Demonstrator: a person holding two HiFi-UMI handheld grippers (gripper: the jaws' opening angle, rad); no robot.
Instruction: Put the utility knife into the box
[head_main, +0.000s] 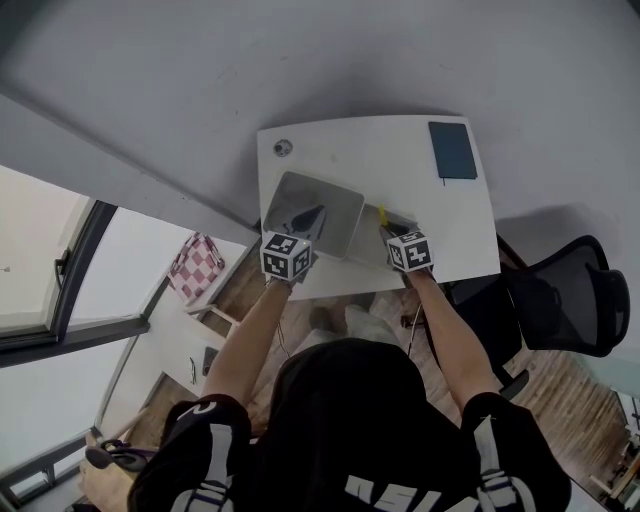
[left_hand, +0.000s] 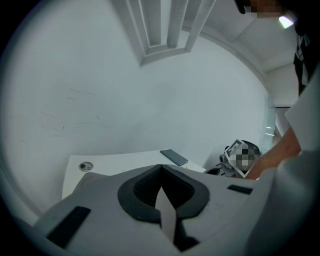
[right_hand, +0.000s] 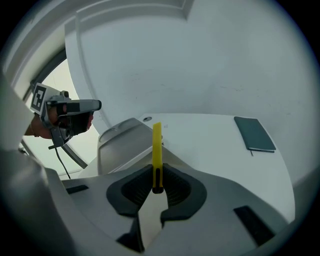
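Progress stands about midway, I'd judge: the utility knife (right_hand: 157, 145) is picked up but not yet in the box (head_main: 335, 205). The right gripper (right_hand: 157, 175) has its jaws closed on the knife's lower end, and the yellow handle sticks straight out beyond the pads. From above, the knife hangs over the white table (head_main: 400, 150), just beside the box's right edge and outside it.

The left gripper (left_hand: 160, 170) has its pads pressed together with nothing between them. Its tip hovers over the grey box, though I can't tell whether it touches it. A dark notebook (head_main: 453, 150) lies well apart at the table's far corner.

What's left, by my reckoning, is moving the knife leftward over the box, lowering it in and letting go.
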